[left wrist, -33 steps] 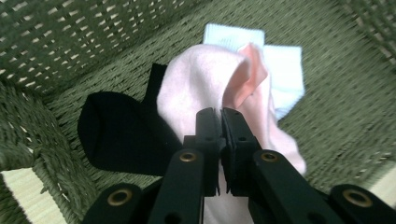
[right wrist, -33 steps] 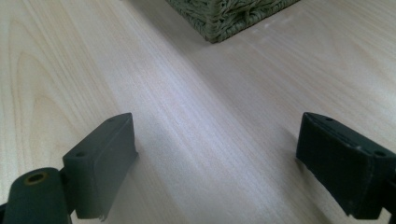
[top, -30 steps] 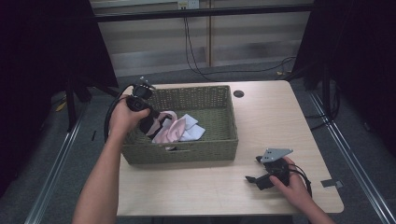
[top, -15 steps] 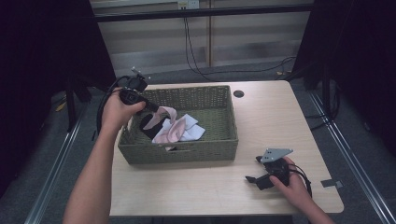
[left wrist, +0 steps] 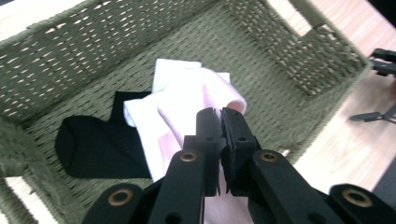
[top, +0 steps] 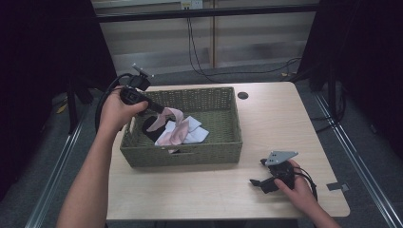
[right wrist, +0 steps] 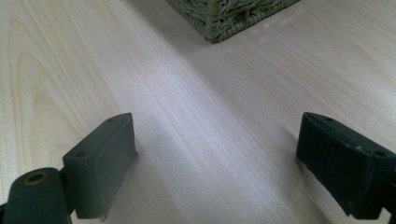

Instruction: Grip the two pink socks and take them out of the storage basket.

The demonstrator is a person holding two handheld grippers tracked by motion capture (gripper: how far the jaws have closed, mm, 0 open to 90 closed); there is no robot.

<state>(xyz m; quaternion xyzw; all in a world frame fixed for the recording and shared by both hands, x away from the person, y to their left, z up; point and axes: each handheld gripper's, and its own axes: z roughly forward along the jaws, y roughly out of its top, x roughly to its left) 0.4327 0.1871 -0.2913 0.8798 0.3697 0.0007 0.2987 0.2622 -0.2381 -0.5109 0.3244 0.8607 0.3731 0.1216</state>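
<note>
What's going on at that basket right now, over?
Left gripper shut on pink cloth, lifting it above basket. Right gripper open, resting on table. Nothing in the way.

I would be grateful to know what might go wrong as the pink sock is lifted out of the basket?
The left gripper pinches only an edge of the pink sock, so it may slip free. The sock's hanging end lies on the white sock and could drag it along. It might also snag on the basket rim.
</note>
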